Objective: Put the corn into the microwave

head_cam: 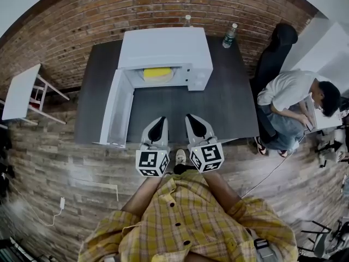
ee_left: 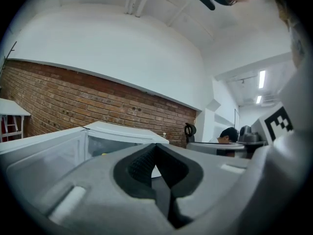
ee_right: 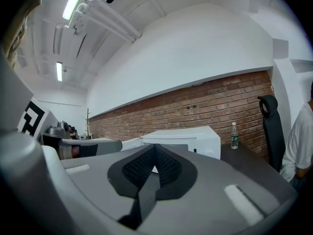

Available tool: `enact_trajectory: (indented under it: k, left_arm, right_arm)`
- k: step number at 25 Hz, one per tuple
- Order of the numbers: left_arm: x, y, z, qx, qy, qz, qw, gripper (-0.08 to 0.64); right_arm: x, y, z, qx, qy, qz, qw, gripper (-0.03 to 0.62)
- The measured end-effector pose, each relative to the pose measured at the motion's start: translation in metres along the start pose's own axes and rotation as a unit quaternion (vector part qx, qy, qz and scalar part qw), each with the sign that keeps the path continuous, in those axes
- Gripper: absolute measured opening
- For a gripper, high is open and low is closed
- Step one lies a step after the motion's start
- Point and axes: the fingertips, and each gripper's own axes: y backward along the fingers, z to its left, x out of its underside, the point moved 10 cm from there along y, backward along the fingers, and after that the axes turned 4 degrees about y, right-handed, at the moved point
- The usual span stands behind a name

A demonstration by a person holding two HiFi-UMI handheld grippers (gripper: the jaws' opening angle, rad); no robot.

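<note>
Corn [head_cam: 157, 73] looks to be in already: a yellow lump on the floor of the microwave [head_cam: 163, 45] cavity, at 12 o'clock from the grippers. Door [head_cam: 116, 111] hangs wide open toward 10 o'clock. Left hand-held gripper [head_cam: 158, 122] and right hand-held gripper [head_cam: 194, 120] both have jaws closed on nothing, side by side over the near edge of the table [head_cam: 223, 105], pointing level at the oven. Placement reads as done, and only the door is left, if wanted. For that, use the left one with closed jaws as a pusher. Press the door's outer face round from 9 o'clock, and go slow at the latch so the oven doesn't slide.
</note>
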Motion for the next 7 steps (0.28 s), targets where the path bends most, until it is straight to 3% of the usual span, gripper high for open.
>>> enact_trajectory:
  k: [7]
  left_arm:
    - [-0.0014,0.0064,-0.0011,-0.001,-0.014,-0.004,0.9999,-0.005]
  right_arm:
    - [0.0000,0.0022,0.0087,-0.004,0.004,-0.004,1.000,0.003]
